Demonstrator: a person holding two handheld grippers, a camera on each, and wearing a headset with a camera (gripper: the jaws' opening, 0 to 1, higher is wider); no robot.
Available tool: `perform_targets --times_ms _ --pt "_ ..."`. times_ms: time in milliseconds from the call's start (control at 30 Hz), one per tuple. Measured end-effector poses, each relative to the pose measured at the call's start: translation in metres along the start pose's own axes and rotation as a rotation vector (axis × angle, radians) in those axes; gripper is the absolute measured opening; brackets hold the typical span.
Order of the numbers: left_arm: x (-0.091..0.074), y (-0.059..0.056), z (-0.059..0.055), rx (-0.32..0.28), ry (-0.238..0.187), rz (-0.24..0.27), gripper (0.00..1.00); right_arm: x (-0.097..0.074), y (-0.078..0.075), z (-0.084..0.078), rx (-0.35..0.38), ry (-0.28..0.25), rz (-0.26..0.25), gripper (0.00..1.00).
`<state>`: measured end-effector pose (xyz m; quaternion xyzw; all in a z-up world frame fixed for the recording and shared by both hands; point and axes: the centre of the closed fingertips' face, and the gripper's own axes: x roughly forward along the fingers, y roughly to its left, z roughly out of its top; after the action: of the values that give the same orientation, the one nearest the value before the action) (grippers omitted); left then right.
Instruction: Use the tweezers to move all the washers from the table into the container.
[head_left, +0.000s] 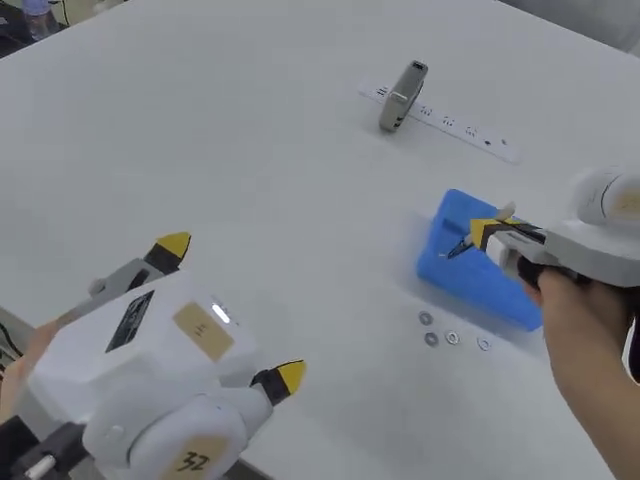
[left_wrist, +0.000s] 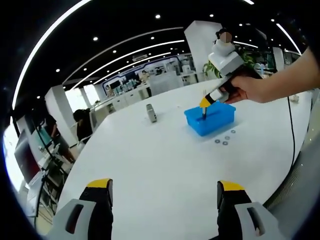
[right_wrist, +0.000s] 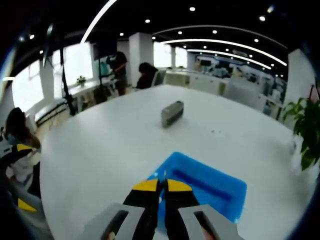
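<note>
Right tool (head_left: 482, 236) at right of frame, jaws closed on tweezers (left_wrist: 204, 113) above blue container (head_left: 450, 265), four washers (head_left: 452, 338) on white surface (head_left: 250, 150) just below it, left tool (head_left: 231, 310) lower left, wide open, empty

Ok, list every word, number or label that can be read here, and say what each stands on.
"32": on a tan sticker at the near end of the left gripper, head view.
Black label on top of that gripper: too blurred to read.
Marks on the power strip: too small to read.
</note>
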<state>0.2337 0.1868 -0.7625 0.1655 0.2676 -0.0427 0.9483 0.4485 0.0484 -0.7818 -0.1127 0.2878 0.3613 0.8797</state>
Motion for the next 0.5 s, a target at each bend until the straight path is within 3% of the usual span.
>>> perform_targets --times_ms 167,200,233,500 --pt "0.001 -0.002 -0.001 0.013 0.004 -0.007 0.87 0.005 0.003 -0.016 -0.015 0.042 -0.003 0.0" --pt "0.001 -0.003 -0.001 0.015 0.006 -0.007 0.87 0.005 0.003 -0.008 -0.029 -0.005 -0.006 0.0" --pt "0.001 -0.003 -0.001 0.016 0.006 -0.007 0.87 0.001 0.003 -0.013 -0.023 0.025 -0.007 0.0" --pt "0.001 -0.002 -0.003 0.019 0.016 -0.004 0.87 -0.001 0.001 -0.014 -0.036 0.016 -0.025 0.0"
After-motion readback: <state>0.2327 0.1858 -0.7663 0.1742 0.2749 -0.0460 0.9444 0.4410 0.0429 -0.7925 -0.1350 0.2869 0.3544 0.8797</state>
